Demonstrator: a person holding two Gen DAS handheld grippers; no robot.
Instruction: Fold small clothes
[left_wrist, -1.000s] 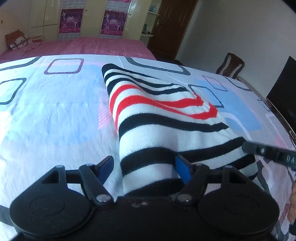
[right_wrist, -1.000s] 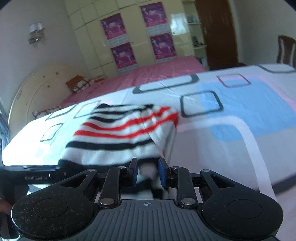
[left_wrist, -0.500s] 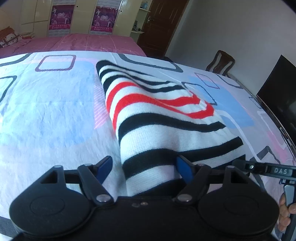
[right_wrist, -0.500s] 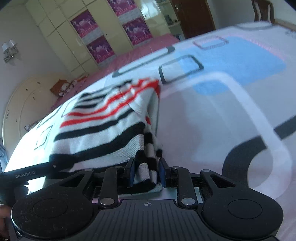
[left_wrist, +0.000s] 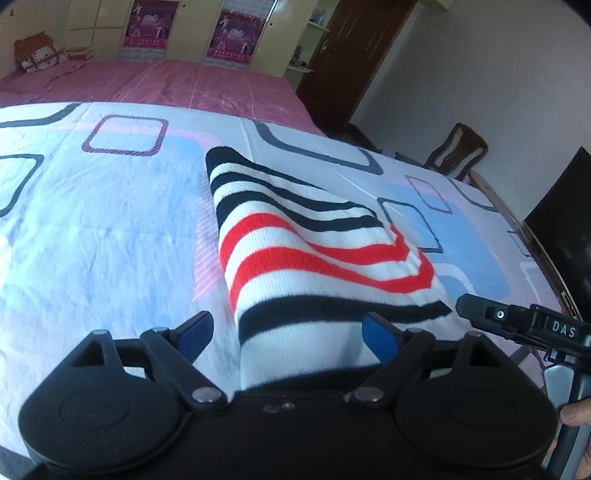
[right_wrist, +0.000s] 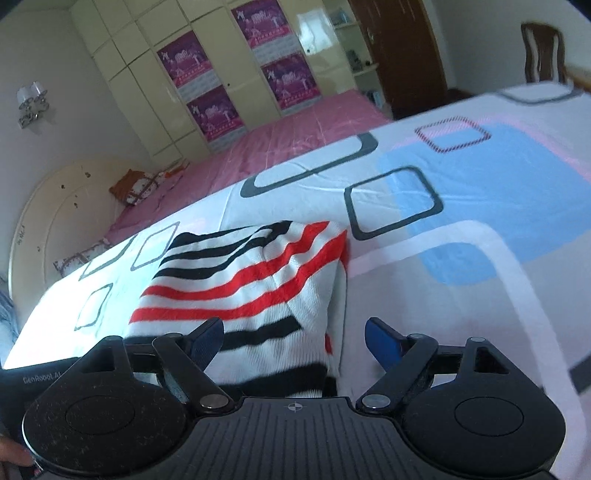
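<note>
Up close in the left wrist view, the left gripper (left_wrist: 288, 334) has its blue fingers (left_wrist: 195, 328) spread wide, and its jaws have just been opening further. The striped sweater (left_wrist: 295, 254), white with black and red bands, lies folded on the patterned bedsheet (left_wrist: 92, 240); its near end runs between the fingers, nearer the right one, though neither pad appears to press on it. Ahead of the fingertips the garment stretches away across the sheet, red stripes beyond the black ones. Just right of the right finger, the tip of the right gripper (left_wrist: 480, 312) pokes in beside the sweater's edge, with part of a hand (left_wrist: 574, 417) below it.

Over in the right wrist view, the right gripper's fingers (right_wrist: 208, 336) likewise stand wide apart, its jaws having just been opening. The sweater's folded right edge sits between them, closer to the left finger, lying loose on the sheet; motion blur makes actual contact with that finger hard to judge. Beyond the sheet lies a pink bed (right_wrist: 295, 133).
</note>
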